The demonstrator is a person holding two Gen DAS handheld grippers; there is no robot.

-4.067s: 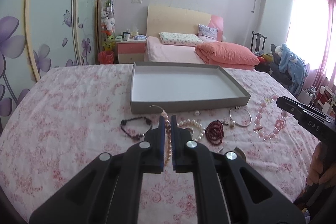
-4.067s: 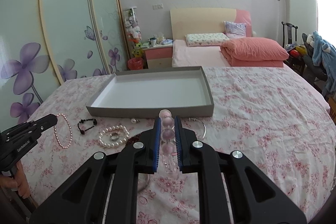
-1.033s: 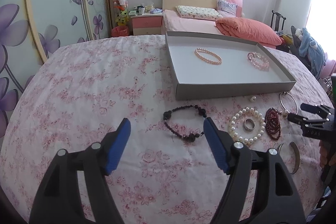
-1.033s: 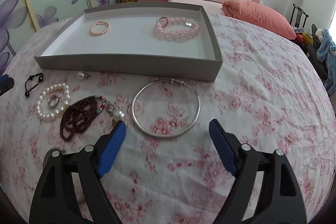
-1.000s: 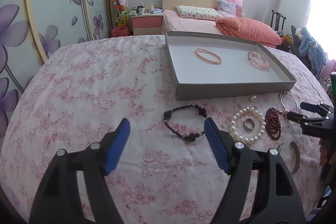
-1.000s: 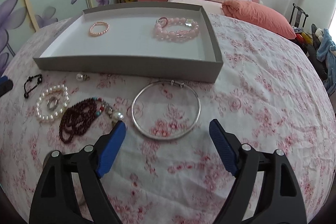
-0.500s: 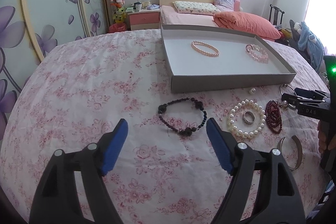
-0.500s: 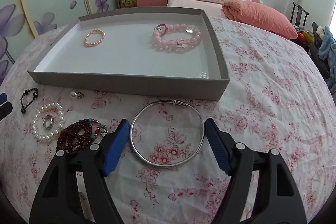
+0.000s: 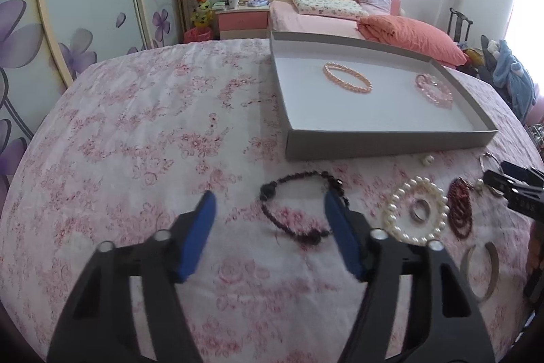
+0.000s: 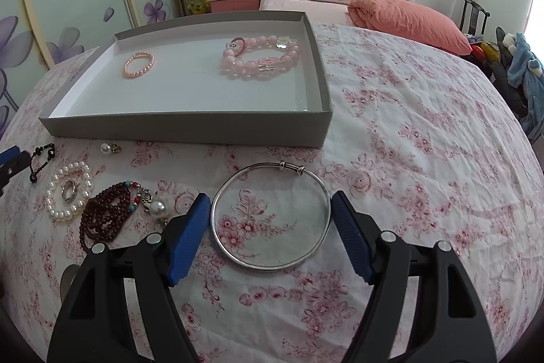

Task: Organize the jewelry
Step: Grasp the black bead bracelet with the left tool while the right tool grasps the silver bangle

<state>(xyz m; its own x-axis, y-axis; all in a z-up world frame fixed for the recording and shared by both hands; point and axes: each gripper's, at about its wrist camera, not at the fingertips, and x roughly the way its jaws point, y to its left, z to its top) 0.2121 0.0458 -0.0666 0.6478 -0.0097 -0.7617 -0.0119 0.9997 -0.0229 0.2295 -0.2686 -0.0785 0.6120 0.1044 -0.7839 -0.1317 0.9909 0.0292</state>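
A grey tray [image 10: 190, 121] on the floral bedspread holds a small pink pearl bracelet [image 10: 138, 65] and a chunky pink bead bracelet [image 10: 261, 61]. The tray also shows in the left wrist view [image 9: 391, 143]. My left gripper [image 9: 270, 204] is open, low over a black bead bracelet [image 9: 299, 203] that lies between its fingers. My right gripper [image 10: 270, 204] is open, its fingers either side of a silver bangle [image 10: 270, 216] on the cloth. A white pearl bracelet [image 10: 69, 191] with a ring [image 10: 69, 190] inside and a dark red bead strand [image 10: 108, 216] lie at left.
A loose pearl earring [image 10: 108, 148] lies by the tray's front wall. A silver cuff [image 9: 482, 267] lies at the near right in the left wrist view. A second bed with an orange quilt [image 10: 404, 19] stands behind. A chair with clothes [image 10: 516, 63] is at far right.
Both grippers have let go of their bracelets, which now lie in the tray. Both have since moved down and closer: the left over the black bracelet, the right around the silver bangle.
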